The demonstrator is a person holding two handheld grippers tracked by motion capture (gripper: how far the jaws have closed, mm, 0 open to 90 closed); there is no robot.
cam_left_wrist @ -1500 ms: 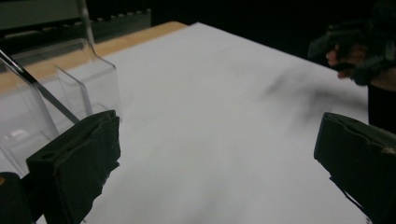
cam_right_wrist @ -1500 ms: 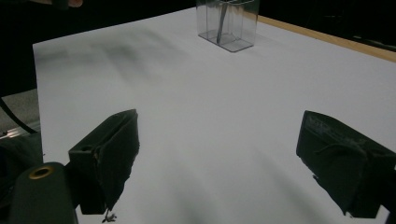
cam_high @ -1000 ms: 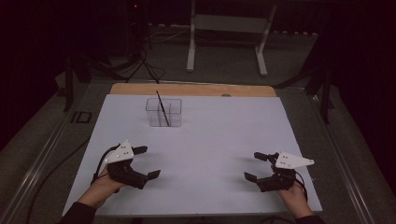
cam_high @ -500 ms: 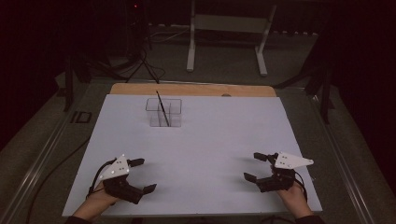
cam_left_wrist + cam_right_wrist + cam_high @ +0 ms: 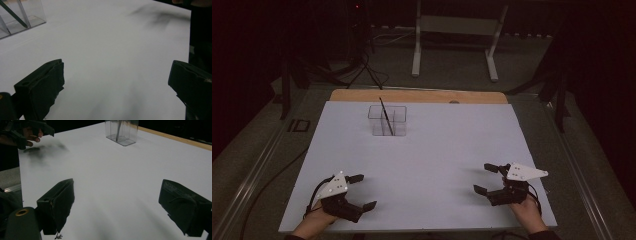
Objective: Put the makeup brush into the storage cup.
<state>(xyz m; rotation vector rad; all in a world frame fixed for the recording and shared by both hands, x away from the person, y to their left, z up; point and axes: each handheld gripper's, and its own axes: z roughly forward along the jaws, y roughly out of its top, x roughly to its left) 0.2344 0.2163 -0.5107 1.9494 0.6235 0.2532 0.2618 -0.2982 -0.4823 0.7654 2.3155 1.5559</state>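
Note:
A clear plastic box (image 5: 387, 120) stands toward the far left of the white table sheet (image 5: 437, 150), with a thin dark stick (image 5: 385, 116) leaning inside it. The box (image 5: 18, 17) with the stick also appears in the left gripper view, and the box (image 5: 122, 131) stands far off in the right gripper view. My left gripper (image 5: 363, 191) is open near the front left corner, with nothing between its jaws. My right gripper (image 5: 486, 179) is open near the front right edge, also holding nothing. Both are far from the box.
A wooden strip (image 5: 417, 96) runs along the table's far edge. A white metal stand (image 5: 454, 30) and dark tripod legs (image 5: 362, 65) are on the floor beyond. Cables (image 5: 267, 175) lie on the floor left of the table.
My left gripper has drawn back toward the front edge of the table and a little to the left. The right gripper has stayed in place.

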